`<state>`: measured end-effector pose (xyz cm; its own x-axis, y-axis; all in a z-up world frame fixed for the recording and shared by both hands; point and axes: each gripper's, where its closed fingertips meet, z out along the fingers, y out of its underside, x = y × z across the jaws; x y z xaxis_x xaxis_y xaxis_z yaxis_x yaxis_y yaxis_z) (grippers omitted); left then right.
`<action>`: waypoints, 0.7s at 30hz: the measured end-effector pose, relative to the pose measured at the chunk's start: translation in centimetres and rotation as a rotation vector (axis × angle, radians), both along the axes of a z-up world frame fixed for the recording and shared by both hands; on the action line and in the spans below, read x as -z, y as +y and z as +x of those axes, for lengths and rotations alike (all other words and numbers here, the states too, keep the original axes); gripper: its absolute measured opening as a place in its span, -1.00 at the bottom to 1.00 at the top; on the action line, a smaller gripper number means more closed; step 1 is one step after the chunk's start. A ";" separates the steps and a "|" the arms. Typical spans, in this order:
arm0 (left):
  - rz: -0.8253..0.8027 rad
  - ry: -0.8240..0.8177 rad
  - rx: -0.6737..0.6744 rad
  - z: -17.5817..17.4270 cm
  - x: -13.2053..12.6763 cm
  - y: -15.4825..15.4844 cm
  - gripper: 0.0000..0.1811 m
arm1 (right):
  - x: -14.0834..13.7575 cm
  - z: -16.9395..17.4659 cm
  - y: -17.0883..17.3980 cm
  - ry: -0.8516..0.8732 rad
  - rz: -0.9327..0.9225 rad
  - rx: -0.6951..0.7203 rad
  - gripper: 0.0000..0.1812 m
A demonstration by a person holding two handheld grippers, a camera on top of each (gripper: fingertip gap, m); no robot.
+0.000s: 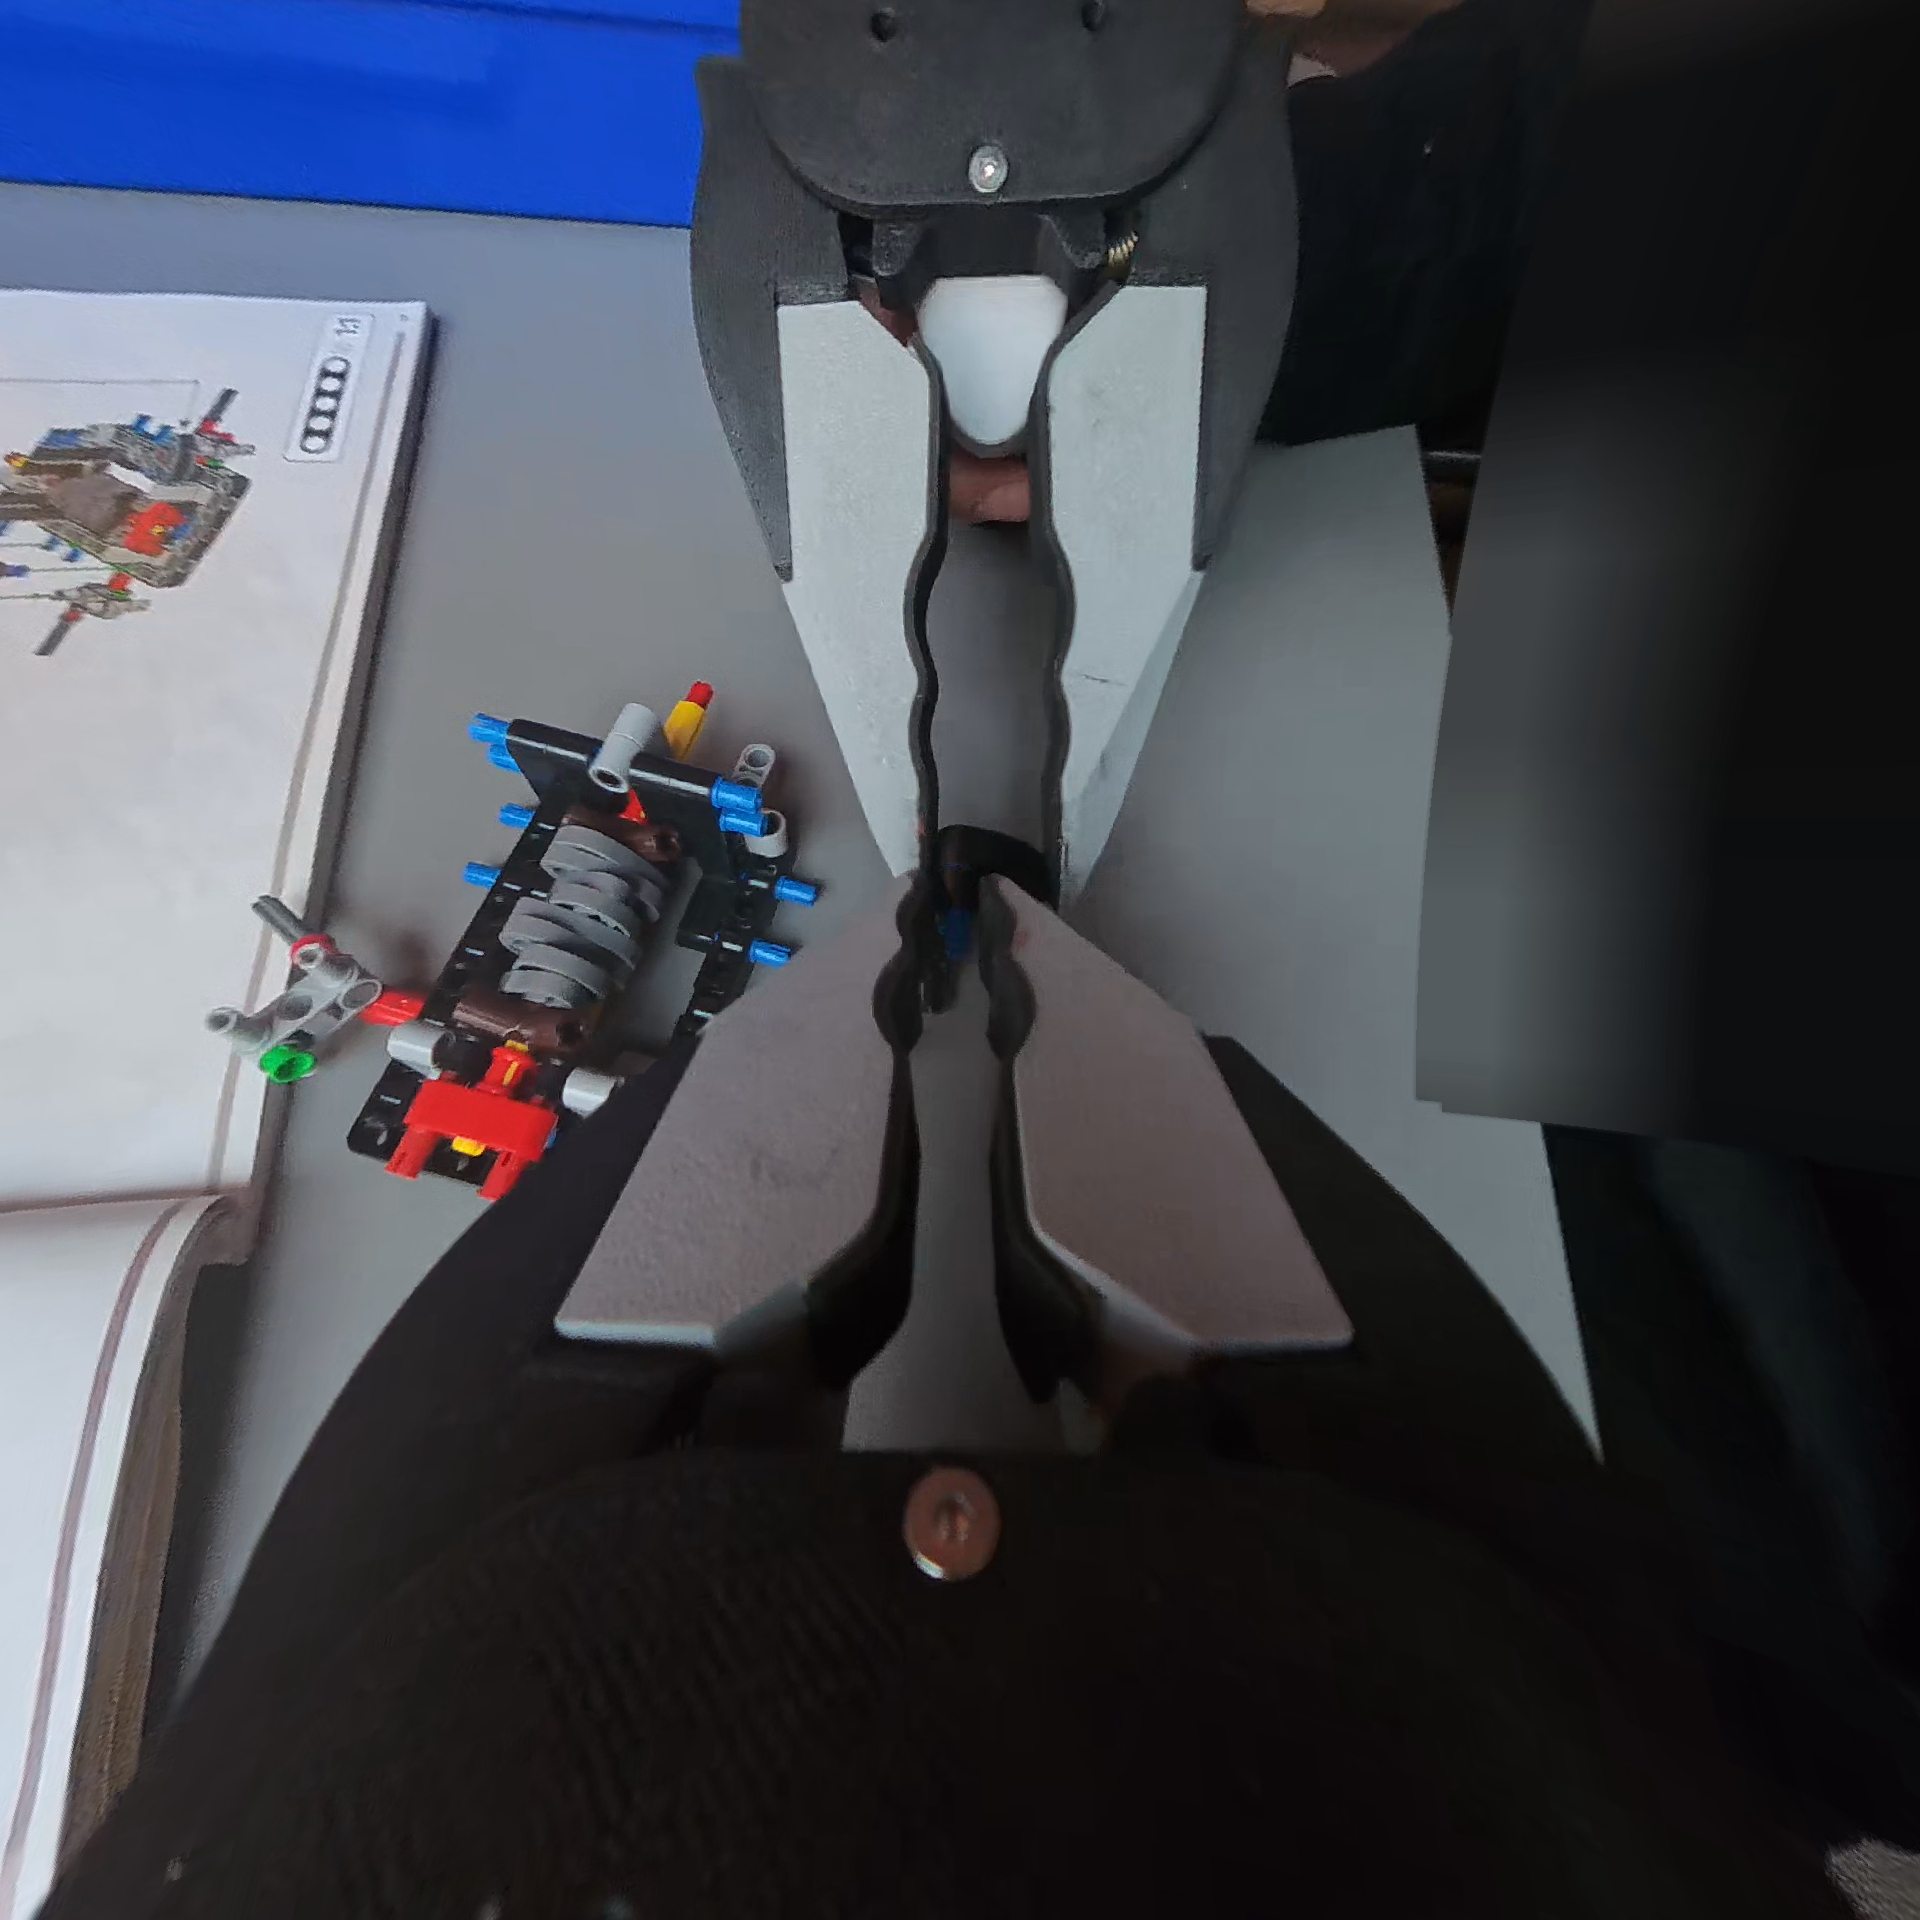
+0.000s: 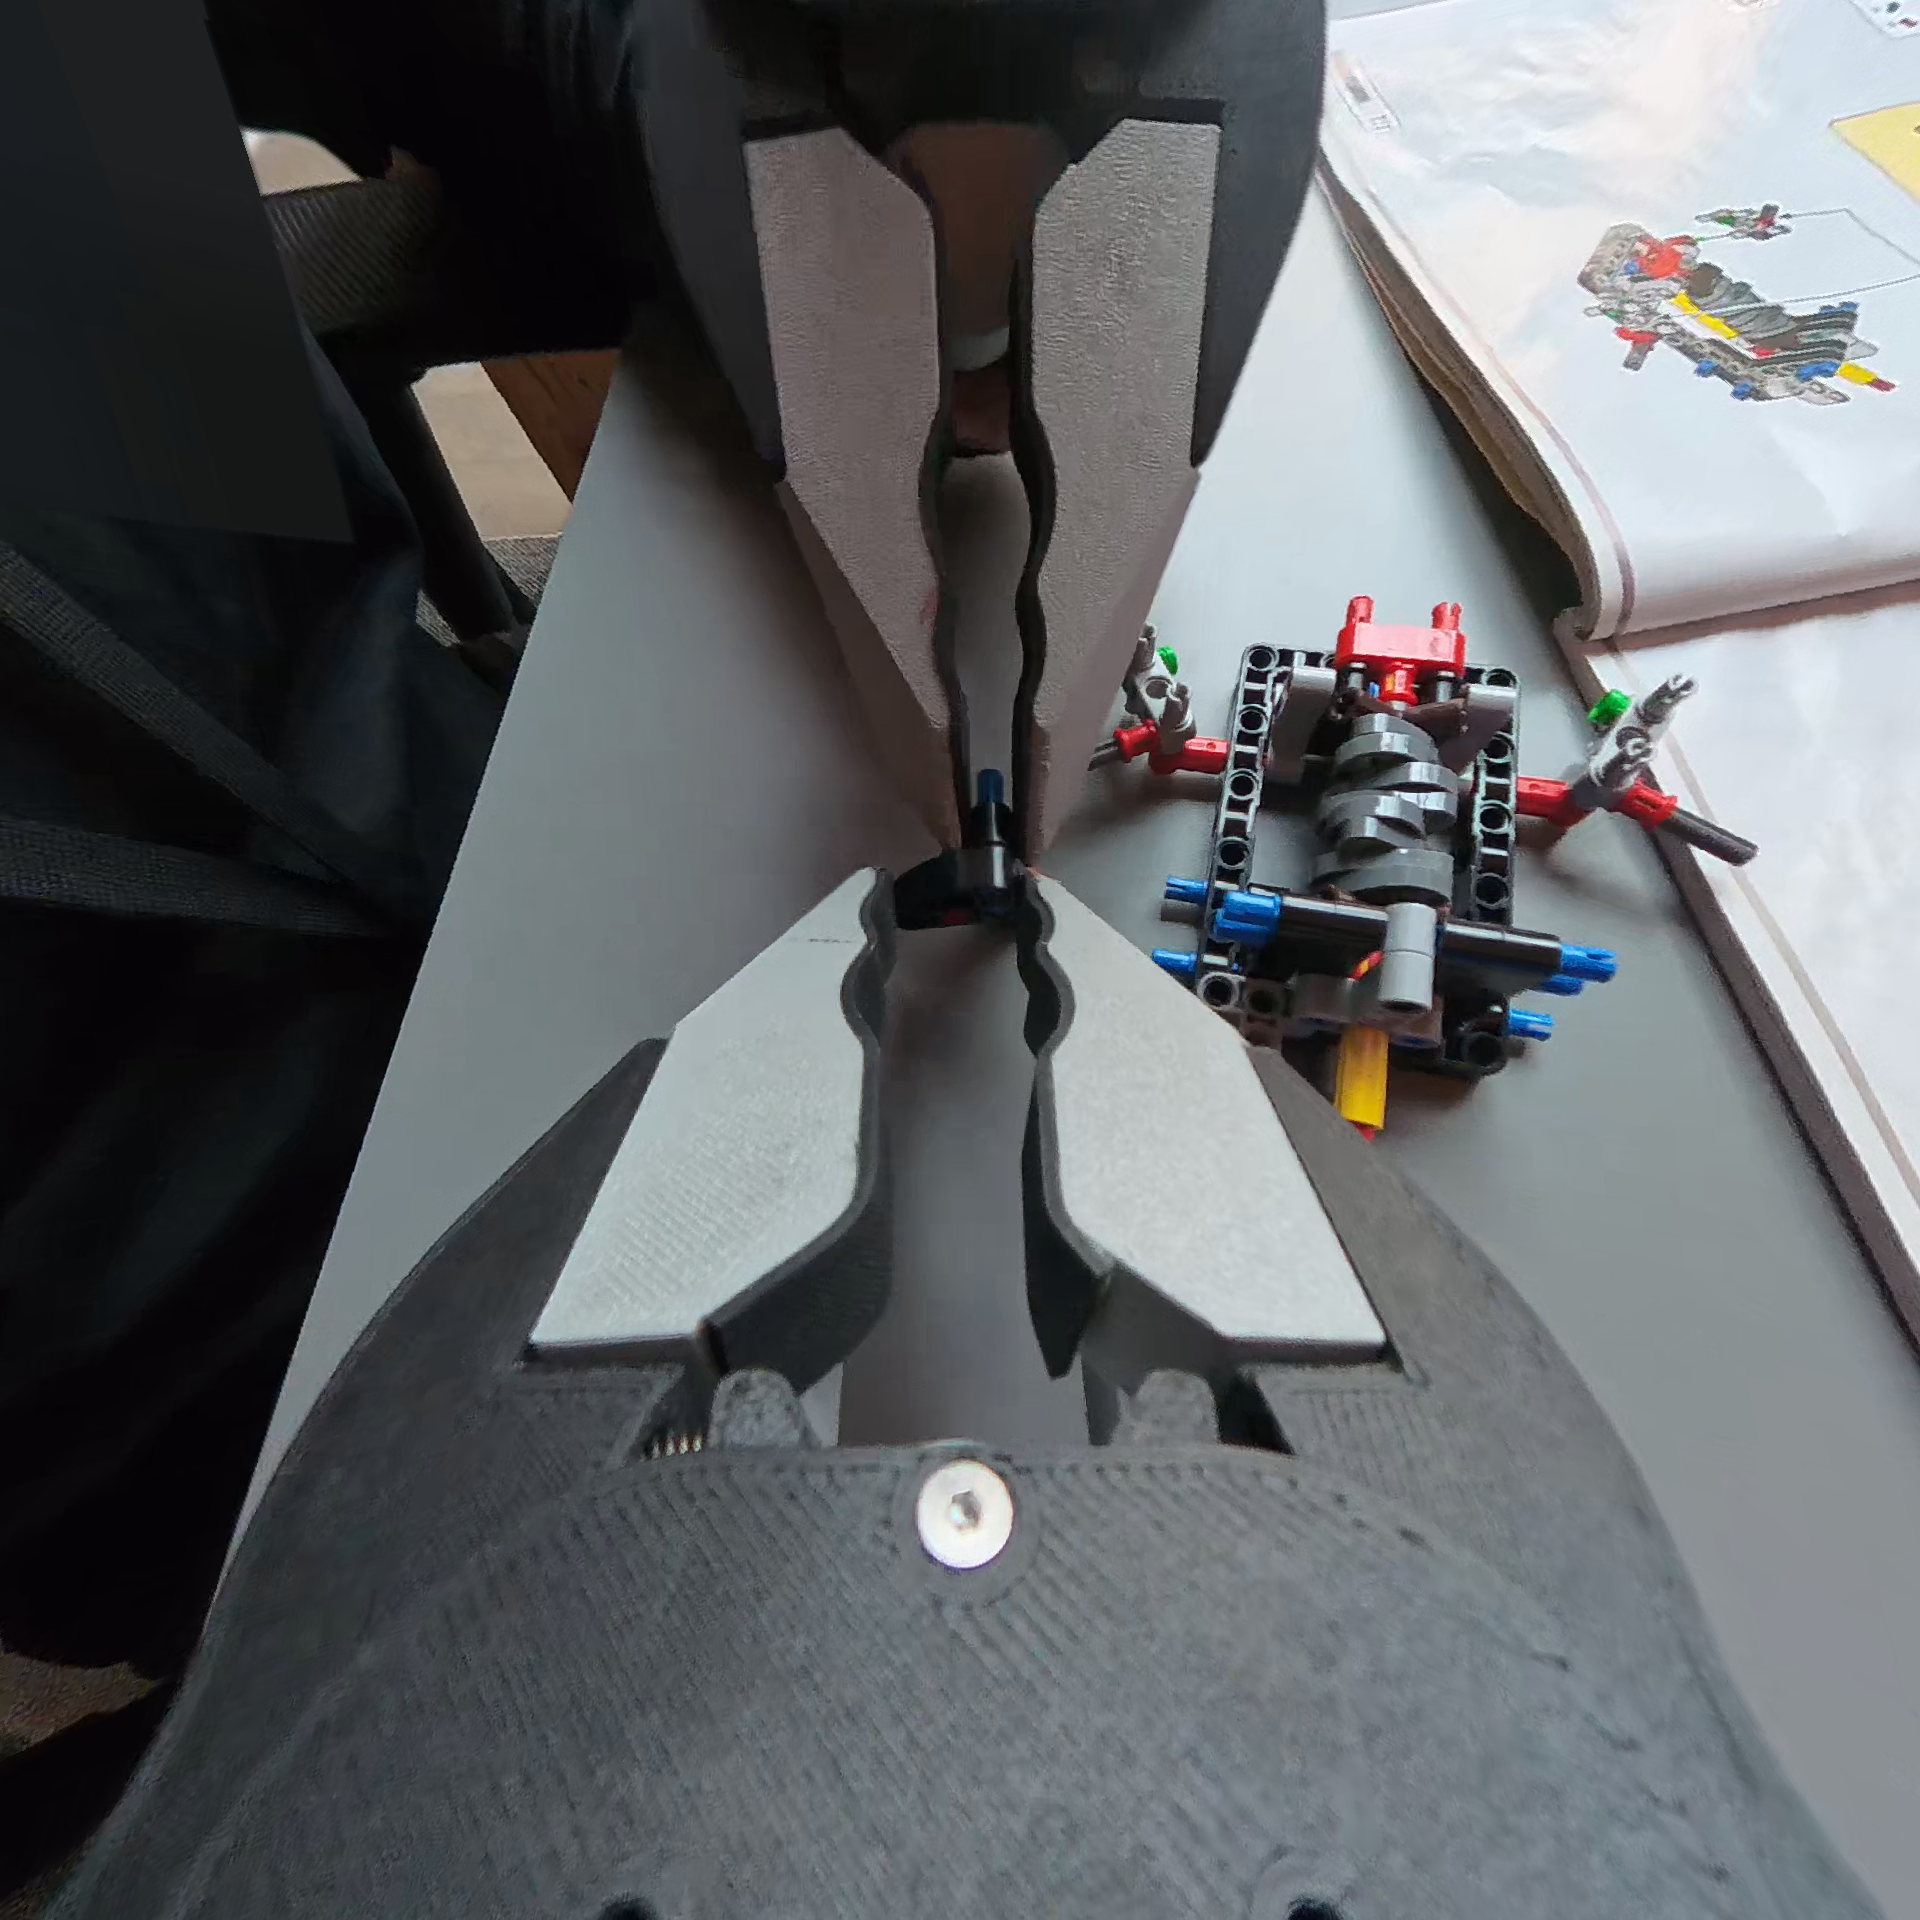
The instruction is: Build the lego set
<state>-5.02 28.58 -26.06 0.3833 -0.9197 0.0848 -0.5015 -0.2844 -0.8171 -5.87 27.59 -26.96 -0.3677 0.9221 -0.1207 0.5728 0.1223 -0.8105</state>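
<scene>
Right now the two tools meet tip to tip above the grey bench (image 2: 675,727). The left hand-held gripper (image 1: 951,961) is pinched narrow on a small black piece with a blue pin (image 1: 954,935); the right hand-held gripper (image 2: 961,904) grips that same black piece (image 2: 951,888), whose blue pin points to 12 o'clock in the right wrist view. At 3 o'clock of the right tips, the part-built lego frame (image 2: 1371,831) lies flat on the bench, apart from both tools. An open instruction booklet (image 2: 1662,312) lies beyond it, at 1 o'clock.
</scene>
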 end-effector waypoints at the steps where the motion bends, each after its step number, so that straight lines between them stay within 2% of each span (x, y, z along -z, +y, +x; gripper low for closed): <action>1: 0.026 0.008 -0.007 0.0 0.0 0.0 -0.96 | 0.0 0.0 0.0 0.000 -0.006 0.001 -0.78; 3: 0.061 0.014 -0.003 0.0 0.0 -0.2 -0.96 | -0.1 0.1 -0.1 0.007 -0.011 -0.007 -0.78; 6: 0.010 -0.023 -0.001 -0.2 -0.3 -0.7 -0.96 | -0.4 0.0 -0.6 0.023 -0.028 -0.021 -0.78; 14: 0.018 -0.015 -0.005 -0.5 0.0 -0.6 -0.96 | -0.2 0.1 -0.4 0.005 -0.048 -0.017 -0.78; 21: 0.082 -0.012 -0.023 -0.4 0.0 -0.4 -0.97 | 0.0 0.0 -0.3 -0.004 -0.013 -0.008 -0.79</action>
<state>-5.44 28.23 -26.08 0.4041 -0.9146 0.0148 -0.4854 -0.2281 -0.8440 -5.85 27.32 -27.01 -0.3744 0.9175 -0.1340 0.5749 0.1164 -0.8099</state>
